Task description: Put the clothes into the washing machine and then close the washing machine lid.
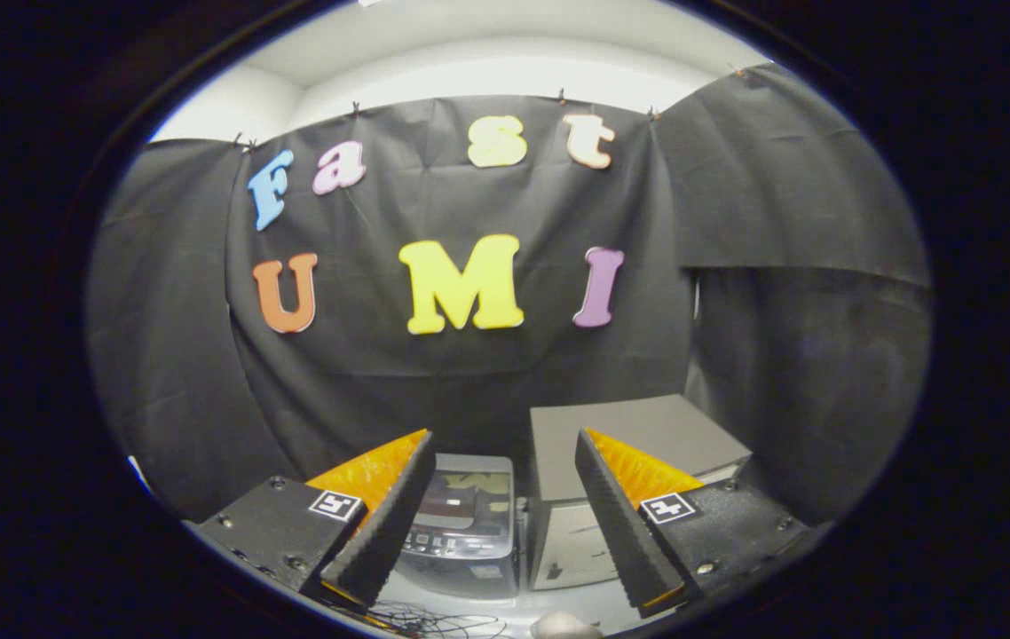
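Two machines stand on the pale surface [505, 612] against the black cloth wall [469, 373]: washing machine [465, 524], grey box [638, 435]; gripper [501, 448] spread, empty.

Black cloth [505, 355] hangs as the booth's back wall, pinned along its top edge by small clips and falling in soft creases. More black cloth covers the side walls [789, 222]; the right-hand panel folds forward in a loose flap. Above the cloth, a pale wall and ceiling [487, 62] are brightly lit, with the light strongest along the band just over the cloth's top edge. Below, a pale worktop [505, 612] runs along the foot of the back wall, with thin dark cables [434, 619] lying loose on it.
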Tool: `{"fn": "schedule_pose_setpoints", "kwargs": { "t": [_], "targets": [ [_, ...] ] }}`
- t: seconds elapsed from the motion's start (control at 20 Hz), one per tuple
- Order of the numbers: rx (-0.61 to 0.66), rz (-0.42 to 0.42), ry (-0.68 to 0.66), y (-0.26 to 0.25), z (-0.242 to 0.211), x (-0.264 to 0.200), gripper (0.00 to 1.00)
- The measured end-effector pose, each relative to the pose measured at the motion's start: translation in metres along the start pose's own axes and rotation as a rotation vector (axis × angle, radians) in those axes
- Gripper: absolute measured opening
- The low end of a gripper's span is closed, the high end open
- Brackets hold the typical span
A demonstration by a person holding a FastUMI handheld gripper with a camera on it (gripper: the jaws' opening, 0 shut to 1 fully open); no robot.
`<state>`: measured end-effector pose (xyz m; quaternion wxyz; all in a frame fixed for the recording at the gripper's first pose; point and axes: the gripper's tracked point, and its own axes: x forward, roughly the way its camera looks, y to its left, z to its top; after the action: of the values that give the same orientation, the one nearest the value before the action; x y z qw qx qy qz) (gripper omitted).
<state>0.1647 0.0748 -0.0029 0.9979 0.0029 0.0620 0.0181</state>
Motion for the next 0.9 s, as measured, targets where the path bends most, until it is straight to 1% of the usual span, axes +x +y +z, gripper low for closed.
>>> {"fn": "schedule_pose_setpoints", "kwargs": {
  "t": [0.2, 0.35, 0.6, 0.9],
  "targets": [
    [-0.013, -0.047, -0.085, -0.046, 0.023, -0.065, 0.99],
    [0.003, -0.062, -0.112, -0.071, 0.027, -0.102, 0.99],
    [0.028, -0.091, -0.128, -0.123, 0.019, -0.142, 1.00],
    [0.022, -0.088, -0.156, -0.152, 0.004, -0.173, 1.00]
  ]
}}
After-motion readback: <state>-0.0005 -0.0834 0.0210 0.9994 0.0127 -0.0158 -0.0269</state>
